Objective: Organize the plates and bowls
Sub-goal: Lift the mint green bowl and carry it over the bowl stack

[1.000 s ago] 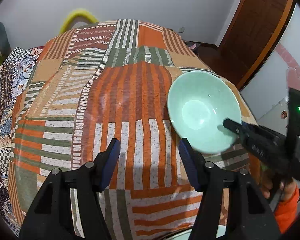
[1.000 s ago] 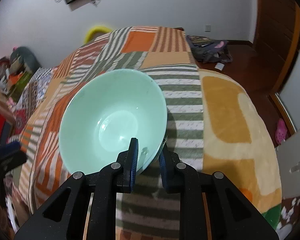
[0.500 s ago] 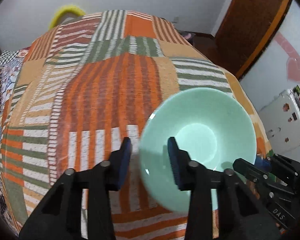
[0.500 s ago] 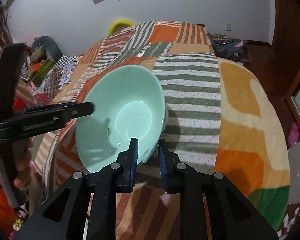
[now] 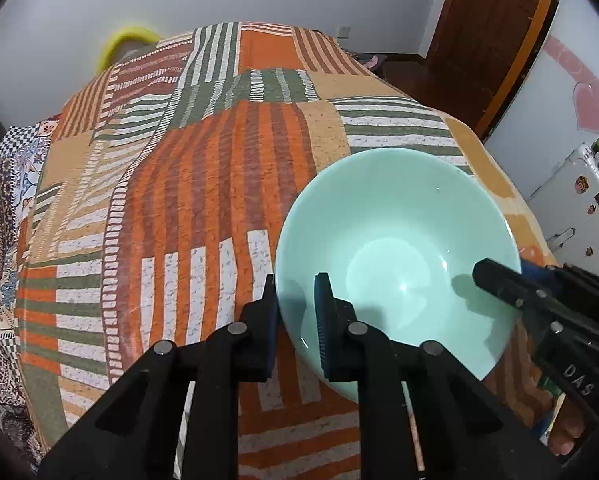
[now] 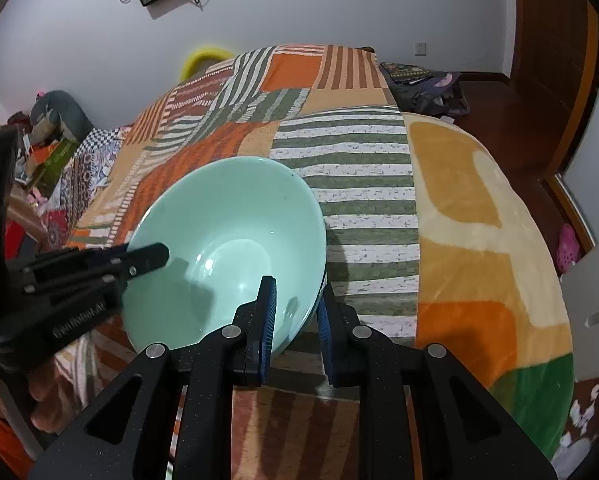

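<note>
The bowl [image 5: 395,256], a pale green one, is hanging above the blanket [image 5: 203,200] of the bed, and both grippers are holding it at its rim. The left gripper [image 5: 297,312] is standing almost closed around the near left edge: one finger is sitting outside the wall and the other inside, against the green surface. The right gripper [image 6: 295,312] is doing the same at the opposite edge, its jaws narrow with the rim between them. In the right wrist view the bowl [image 6: 227,248] is tilting a little, and the left gripper [image 6: 139,260] is reaching in from the left side. The right gripper [image 5: 495,280] is showing at the right side of the left view.
</note>
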`<state>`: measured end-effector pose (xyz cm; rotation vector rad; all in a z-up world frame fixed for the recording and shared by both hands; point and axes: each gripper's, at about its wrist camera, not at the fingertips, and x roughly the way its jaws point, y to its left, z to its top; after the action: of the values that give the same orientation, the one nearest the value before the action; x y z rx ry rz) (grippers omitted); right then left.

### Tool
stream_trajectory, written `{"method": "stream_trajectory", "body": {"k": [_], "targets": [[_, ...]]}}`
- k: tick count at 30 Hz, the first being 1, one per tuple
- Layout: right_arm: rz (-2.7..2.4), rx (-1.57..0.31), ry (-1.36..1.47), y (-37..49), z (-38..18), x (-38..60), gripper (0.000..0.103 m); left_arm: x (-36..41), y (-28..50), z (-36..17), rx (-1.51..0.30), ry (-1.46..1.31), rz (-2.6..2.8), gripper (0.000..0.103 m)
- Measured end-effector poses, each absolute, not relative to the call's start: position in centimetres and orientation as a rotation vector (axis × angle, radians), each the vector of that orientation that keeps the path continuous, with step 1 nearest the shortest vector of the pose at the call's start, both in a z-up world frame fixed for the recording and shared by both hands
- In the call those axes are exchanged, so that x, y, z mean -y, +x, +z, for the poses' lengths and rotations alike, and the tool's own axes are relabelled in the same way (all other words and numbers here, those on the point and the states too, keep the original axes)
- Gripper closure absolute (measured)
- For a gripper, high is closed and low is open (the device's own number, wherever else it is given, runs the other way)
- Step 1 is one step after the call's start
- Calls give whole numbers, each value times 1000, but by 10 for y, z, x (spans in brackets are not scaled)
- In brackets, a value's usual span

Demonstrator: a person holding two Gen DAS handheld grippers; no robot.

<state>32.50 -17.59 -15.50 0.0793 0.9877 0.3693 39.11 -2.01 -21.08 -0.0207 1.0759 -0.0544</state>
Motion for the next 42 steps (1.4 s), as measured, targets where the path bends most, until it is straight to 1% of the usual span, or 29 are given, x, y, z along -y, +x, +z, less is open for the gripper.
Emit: {"method": "stream_trajectory", "body": {"k": [8, 15, 20, 33, 42], "targets": [[377, -942, 58, 302, -135, 173, 85, 17, 360, -180, -1019, -38, -67, 87], [398, -889, 83, 280, -111, 171, 85, 15, 316, -142, -935, -18, -69, 87], [419, -850, 100, 263, -95, 167, 85, 8, 286, -121, -908, -44, -84, 87], [484, -787, 73, 216, -74, 135, 85, -30, 203, -89, -830, -124, -70, 87], [552, -774, 60, 194, -74, 105, 85, -67, 150, -85, -814, -180, -23, 87]]}}
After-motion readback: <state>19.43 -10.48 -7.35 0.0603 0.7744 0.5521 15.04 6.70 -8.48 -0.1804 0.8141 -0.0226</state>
